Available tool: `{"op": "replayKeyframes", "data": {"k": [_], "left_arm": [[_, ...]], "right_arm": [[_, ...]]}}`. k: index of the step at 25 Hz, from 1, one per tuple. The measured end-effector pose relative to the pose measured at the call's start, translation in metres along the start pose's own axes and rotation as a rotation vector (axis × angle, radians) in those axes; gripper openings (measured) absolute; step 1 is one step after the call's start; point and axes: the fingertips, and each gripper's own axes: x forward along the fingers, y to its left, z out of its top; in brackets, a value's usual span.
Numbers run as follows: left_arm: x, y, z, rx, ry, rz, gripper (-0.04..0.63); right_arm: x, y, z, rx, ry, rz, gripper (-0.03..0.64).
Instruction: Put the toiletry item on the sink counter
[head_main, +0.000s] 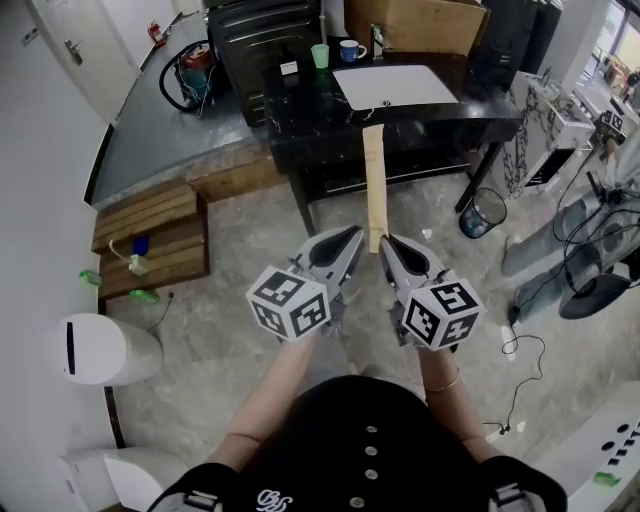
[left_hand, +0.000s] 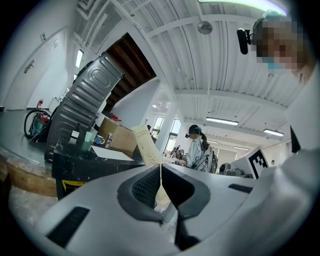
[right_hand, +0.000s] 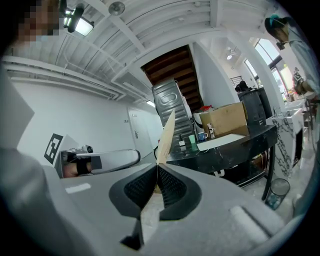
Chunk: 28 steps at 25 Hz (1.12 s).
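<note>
Left gripper (head_main: 350, 236) and right gripper (head_main: 388, 244) sit side by side over the floor, and I read both sets of fingers clenched on the near end of the long thin beige toiletry item (head_main: 373, 185), held in the air, pointing toward the black worktop (head_main: 300, 110).

A workshop-like lab: bare ribbed ceiling (left_hand: 200, 60), cardboard box (head_main: 415, 22), vacuum cleaner (head_main: 195, 65), wooden pallet (head_main: 150, 235).

I find no wording here that I can read. The pale strip (left_hand: 145, 145) carries fine print, too small to make out.
</note>
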Motion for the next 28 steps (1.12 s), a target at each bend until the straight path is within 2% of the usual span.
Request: {"op": "replayKeyframes", "data": {"k": [6, 12, 19, 28], "left_arm": [[0.034, 0.041, 0.011, -0.008, -0.004, -0.018, 0.017], [0.075, 0.087, 0.037, 0.004, -0.017, -0.033, 0.017], [0.132, 0.145, 0.064, -0.016, -0.01, -0.058, 0.017], [0.192, 0.208, 0.096, 0.006, -0.011, -0.088, 0.017]], "right_arm": [[0.04, -0.029, 0.015, -0.032, -0.008, -0.026, 0.006], [0.092, -0.063, 0.044, -0.016, -0.036, -0.033, 0.006], [0.15, -0.108, 0.075, -0.018, -0.046, -0.069, 0.006], [0.222, -0.156, 0.105, -0.013, -0.07, -0.098, 0.006]]}}
